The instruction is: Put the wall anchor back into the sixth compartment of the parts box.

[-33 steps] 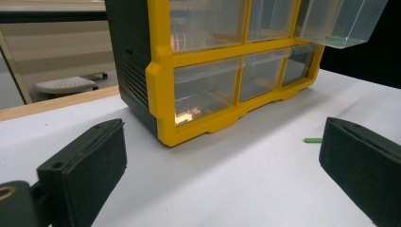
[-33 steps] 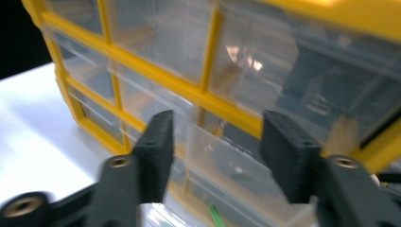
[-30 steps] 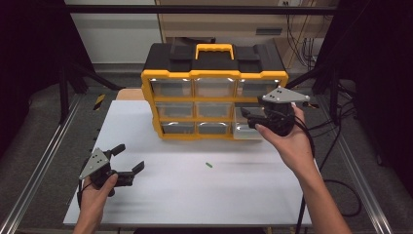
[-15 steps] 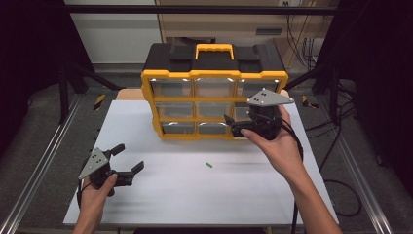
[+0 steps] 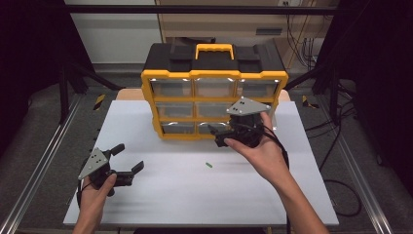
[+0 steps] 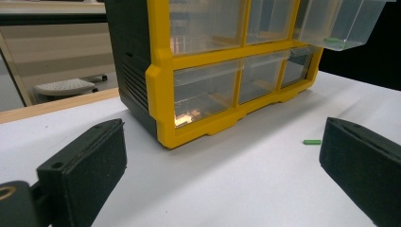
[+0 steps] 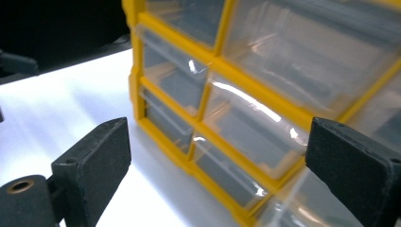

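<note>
A yellow and black drawer organizer [image 5: 214, 78] with clear drawers stands at the back middle of the white table [image 5: 160, 195]. In the left gripper view, one clear drawer [image 6: 340, 23] at the organizer's [image 6: 161, 75] right side is pulled out, with a small green piece [image 6: 333, 40] inside. Another green piece [image 5: 208, 165] [image 6: 312, 142] lies on the table in front. My right gripper [image 5: 217, 136] [image 7: 213, 161] is open, close to the lower drawers [image 7: 255, 137], holding nothing. My left gripper [image 5: 127, 157] [image 6: 222, 165] rests open at the front left, well apart from the organizer.
A metal frame rail [image 5: 44, 165] runs along the table's left side. Cables [image 5: 341, 195] lie on the floor to the right. A wooden board edge [image 5: 129, 95] shows behind the table on the left.
My right gripper has moved left and down across the organizer's front, from the right column toward the lower middle drawers. The left gripper has stayed put.
</note>
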A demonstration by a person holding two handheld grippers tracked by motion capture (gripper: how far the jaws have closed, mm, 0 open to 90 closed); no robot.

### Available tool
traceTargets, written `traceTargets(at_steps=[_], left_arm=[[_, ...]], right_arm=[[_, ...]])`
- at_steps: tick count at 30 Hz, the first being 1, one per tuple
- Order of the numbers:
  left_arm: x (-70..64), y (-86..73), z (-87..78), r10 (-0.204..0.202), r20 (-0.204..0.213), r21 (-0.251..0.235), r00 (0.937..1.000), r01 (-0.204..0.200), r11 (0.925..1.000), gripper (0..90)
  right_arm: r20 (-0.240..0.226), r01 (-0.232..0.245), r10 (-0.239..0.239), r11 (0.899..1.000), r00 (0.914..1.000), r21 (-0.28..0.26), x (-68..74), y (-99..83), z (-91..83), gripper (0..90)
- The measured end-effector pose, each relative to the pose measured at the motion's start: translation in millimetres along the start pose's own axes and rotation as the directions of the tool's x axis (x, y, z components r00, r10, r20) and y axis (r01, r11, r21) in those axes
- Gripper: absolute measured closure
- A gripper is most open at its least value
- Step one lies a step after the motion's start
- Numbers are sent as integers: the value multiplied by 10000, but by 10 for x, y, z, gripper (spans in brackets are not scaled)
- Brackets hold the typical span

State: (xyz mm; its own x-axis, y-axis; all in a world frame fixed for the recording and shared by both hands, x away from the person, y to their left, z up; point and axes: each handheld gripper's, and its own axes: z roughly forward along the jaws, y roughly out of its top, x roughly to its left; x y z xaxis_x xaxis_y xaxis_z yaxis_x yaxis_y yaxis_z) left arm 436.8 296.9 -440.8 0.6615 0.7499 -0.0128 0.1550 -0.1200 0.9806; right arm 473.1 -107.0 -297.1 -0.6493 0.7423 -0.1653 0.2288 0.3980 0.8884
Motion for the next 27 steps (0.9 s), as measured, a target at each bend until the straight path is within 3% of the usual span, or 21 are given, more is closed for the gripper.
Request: traceTargets(at_steps=[13,27], left_arm=[[-2,1,0,40,4,5,10000,-40,10000,16],[-14,3,5,189,8,99,9998,-189,9998,16]], right_arm=[[-636,63,-21,9978,9980,666,241,-213,276,67],[-1188,25,156,9885,9928,1510,464,-618,527,88]])
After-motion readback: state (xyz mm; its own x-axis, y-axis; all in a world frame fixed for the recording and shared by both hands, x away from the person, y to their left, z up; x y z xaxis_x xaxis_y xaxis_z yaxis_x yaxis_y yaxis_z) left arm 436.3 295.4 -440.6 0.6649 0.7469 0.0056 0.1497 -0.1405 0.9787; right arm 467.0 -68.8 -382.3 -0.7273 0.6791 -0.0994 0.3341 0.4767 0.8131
